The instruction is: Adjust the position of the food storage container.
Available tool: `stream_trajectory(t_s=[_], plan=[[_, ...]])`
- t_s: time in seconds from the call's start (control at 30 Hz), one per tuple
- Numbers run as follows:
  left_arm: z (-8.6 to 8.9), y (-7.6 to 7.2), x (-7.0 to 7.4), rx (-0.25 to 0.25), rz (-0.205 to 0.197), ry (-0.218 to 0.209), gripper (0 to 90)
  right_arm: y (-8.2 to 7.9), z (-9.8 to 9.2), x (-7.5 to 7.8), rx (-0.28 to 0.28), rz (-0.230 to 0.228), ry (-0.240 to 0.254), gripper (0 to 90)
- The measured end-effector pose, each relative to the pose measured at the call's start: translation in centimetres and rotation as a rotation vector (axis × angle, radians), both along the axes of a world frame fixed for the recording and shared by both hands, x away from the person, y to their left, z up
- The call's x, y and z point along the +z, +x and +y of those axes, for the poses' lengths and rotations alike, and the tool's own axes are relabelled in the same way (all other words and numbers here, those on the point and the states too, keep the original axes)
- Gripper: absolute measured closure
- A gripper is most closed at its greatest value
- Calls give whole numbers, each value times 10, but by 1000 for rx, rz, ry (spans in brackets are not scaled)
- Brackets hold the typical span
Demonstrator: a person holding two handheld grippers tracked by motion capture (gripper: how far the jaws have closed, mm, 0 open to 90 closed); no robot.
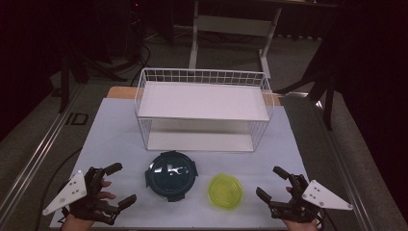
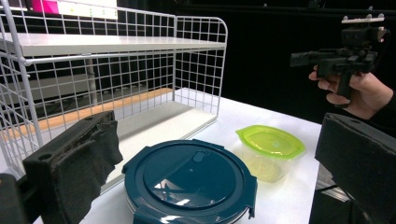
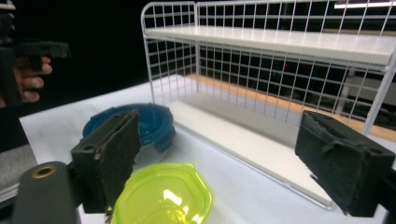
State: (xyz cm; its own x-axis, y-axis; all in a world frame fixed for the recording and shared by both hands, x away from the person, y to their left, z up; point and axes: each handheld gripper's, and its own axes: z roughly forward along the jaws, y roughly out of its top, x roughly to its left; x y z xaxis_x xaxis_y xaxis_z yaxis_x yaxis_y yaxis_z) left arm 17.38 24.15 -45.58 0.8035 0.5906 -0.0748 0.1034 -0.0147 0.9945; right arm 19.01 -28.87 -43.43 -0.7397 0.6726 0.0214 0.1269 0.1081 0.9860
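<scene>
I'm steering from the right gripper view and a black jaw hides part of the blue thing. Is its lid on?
Observer: Yes, the blue round container has its lid on.
Operator: Is anything on the top shelf?
Observer: No. From above, the top shelf of the white wire rack is bare.
Operator: Where's the other gripper?
Observer: The left hand-held gripper is left of the container, jaws open, holding nothing.
</scene>
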Motion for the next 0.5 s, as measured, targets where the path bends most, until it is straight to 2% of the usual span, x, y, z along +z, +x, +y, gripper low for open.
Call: stream_trajectory(t_s=[0.2,0.37,0.43,0.5], plan=[[-2,0,0,-3,-7,7,2,-1,7,-1,20,41,6,182],[-2,0,1,-8,-7,4,2,-5,23,-12,103,126,39,398],[-2,0,1,-10,-6,6,2,-5,28,-19,135,162,31,483],[-2,0,1,-12,-6,3,2,-4,36,-26,176,211,2,638]])
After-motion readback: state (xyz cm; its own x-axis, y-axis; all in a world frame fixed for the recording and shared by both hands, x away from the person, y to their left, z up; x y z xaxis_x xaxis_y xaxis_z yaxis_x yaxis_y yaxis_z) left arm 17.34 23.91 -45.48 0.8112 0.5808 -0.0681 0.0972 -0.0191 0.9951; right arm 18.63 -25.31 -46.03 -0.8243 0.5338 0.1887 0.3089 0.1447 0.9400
